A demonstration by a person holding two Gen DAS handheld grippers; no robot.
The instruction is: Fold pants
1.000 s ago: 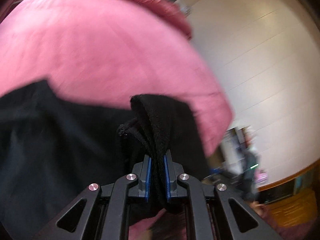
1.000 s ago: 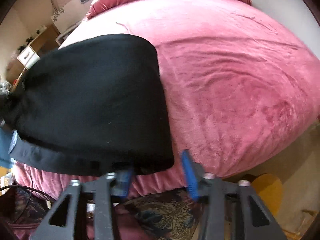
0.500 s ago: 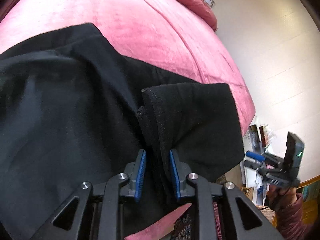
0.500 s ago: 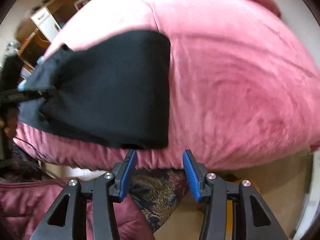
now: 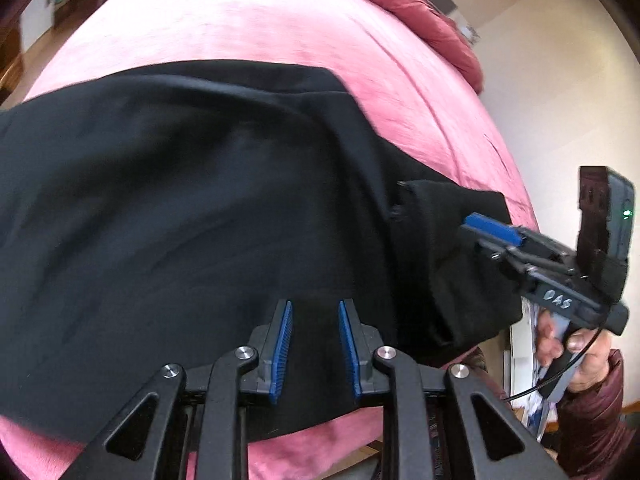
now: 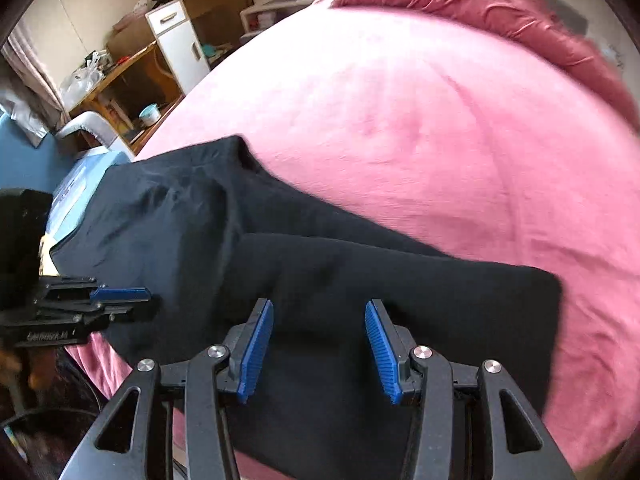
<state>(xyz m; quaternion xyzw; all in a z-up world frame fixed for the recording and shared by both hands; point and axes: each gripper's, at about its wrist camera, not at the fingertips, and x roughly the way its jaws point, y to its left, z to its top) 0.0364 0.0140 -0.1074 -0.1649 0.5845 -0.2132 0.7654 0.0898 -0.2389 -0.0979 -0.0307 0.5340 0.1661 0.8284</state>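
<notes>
Black pants (image 5: 192, 208) lie in rumpled layers near the front edge of a pink bed (image 5: 280, 20); they also show in the right wrist view (image 6: 320, 280). My left gripper (image 5: 314, 344) is open and empty just above the pants' near edge. My right gripper (image 6: 320, 348) is open and empty over the pants' right part. The right gripper also shows in the left wrist view (image 5: 492, 232), at the pants' right end. The left gripper shows in the right wrist view (image 6: 120, 296), at the left.
A dark red duvet (image 6: 480, 0) is bunched at the bed's far end. A wooden desk and a white cabinet (image 6: 176, 40) stand beyond the bed's left side. A white wall (image 5: 560, 60) is at the right. A patterned rug lies below the bed's front edge.
My left gripper has opened and let go of the pants' folded edge, which now lies on the bed. My right gripper has moved in over the pants.
</notes>
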